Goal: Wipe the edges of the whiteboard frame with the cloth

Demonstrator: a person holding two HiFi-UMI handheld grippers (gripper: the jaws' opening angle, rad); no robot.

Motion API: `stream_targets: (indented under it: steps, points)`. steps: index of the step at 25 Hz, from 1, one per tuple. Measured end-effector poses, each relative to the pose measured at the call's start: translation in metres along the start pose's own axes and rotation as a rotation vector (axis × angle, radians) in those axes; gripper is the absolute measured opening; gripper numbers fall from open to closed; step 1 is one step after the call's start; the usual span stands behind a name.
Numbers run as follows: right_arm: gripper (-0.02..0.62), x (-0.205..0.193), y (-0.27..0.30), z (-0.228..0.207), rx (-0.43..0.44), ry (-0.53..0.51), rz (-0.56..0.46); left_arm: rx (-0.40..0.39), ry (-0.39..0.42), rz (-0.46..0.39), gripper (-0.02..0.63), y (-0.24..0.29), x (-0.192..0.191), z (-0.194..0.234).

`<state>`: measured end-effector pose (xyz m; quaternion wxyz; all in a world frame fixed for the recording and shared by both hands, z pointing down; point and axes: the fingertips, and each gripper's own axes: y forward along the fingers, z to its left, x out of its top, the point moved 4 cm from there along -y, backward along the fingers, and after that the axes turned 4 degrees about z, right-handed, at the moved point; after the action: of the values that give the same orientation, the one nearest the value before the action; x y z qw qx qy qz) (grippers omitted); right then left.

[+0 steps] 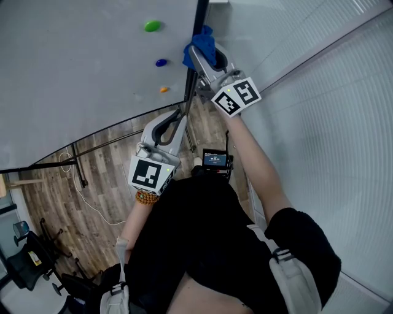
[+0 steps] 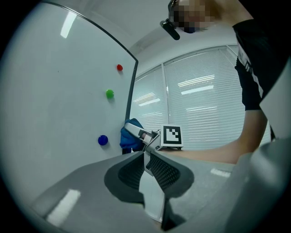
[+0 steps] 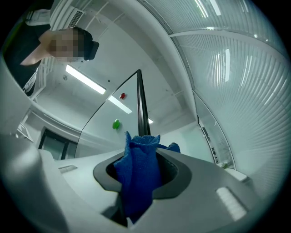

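Whiteboard (image 1: 73, 73) fills the left. The right gripper (image 1: 196, 54) clamps the blue cloth (image 1: 201, 40) against its dark frame (image 1: 200, 15) for wiping. The left gripper (image 1: 177, 119) idles near, jaws seemingly together, empty.

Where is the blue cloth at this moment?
In the head view, top centre: the blue cloth is clamped in the right gripper, at the whiteboard frame, right of the green magnet.

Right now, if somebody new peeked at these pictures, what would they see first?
Probably the bright blue cloth, bunched in the right gripper right by the whiteboard's dark frame. Next, three dots on the board: a green magnet, a blue magnet and an orange magnet. The left gripper is lower down, shut and empty.
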<state>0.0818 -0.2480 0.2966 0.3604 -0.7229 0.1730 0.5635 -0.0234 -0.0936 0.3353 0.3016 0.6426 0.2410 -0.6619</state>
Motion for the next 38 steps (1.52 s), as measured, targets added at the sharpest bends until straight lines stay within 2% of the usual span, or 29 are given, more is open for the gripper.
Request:
stream_targets:
  steps: [12, 19, 38]
  points:
    - [0.142, -0.035, -0.019, 0.001, -0.056, 0.037, 0.071, -0.013, 0.007, 0.006, 0.15, -0.005, -0.019, -0.002]
    - [0.143, -0.06, -0.02, -0.006, -0.079, 0.093, 0.127, -0.019, -0.001, 0.014, 0.149, 0.001, -0.04, 0.007]
    - [0.146, -0.06, -0.021, -0.006, -0.103, 0.219, 0.186, -0.006, -0.024, 0.029, 0.15, 0.001, -0.04, 0.019]
